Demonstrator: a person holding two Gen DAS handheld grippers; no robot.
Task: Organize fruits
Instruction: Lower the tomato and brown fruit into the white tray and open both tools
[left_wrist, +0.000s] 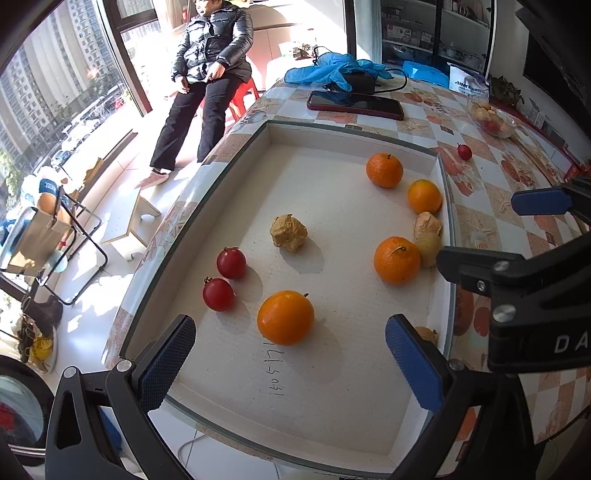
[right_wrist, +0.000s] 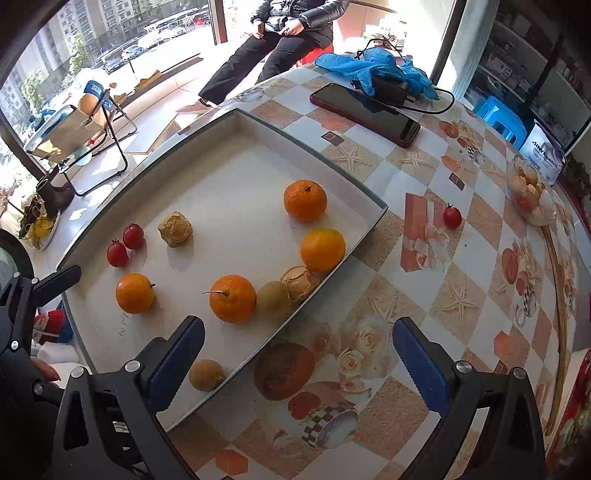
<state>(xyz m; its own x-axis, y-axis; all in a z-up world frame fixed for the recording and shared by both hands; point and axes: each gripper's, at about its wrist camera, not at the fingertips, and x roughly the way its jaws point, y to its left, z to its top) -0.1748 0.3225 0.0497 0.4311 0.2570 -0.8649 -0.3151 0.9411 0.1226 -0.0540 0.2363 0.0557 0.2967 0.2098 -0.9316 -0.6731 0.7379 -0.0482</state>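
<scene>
A shallow white tray (left_wrist: 351, 133) (right_wrist: 258, 125) holds several oranges, two cherry tomatoes (left_wrist: 231, 263) (right_wrist: 133, 236) and brown husked fruits (left_wrist: 289, 233) (right_wrist: 175, 229). My left gripper (left_wrist: 291, 358) is open and empty, low over the tray's near end, just behind one orange (left_wrist: 285, 316) (right_wrist: 135, 293). My right gripper (right_wrist: 299, 358) is open and empty over the tray's right rim, above a brown fruit (right_wrist: 283, 371) on the table. A small yellow-brown fruit (right_wrist: 206, 374) lies inside the tray by the right gripper's left finger. A third cherry tomato (left_wrist: 464, 151) (right_wrist: 452, 216) lies on the table outside the tray.
A phone (left_wrist: 354, 104) (right_wrist: 365, 114), a charger with cable and blue gloves (left_wrist: 332, 70) (right_wrist: 373, 66) lie beyond the tray. A clear bowl of fruit (left_wrist: 493, 118) (right_wrist: 532, 195) stands far right. A seated person (left_wrist: 210, 55) is past the table's far edge.
</scene>
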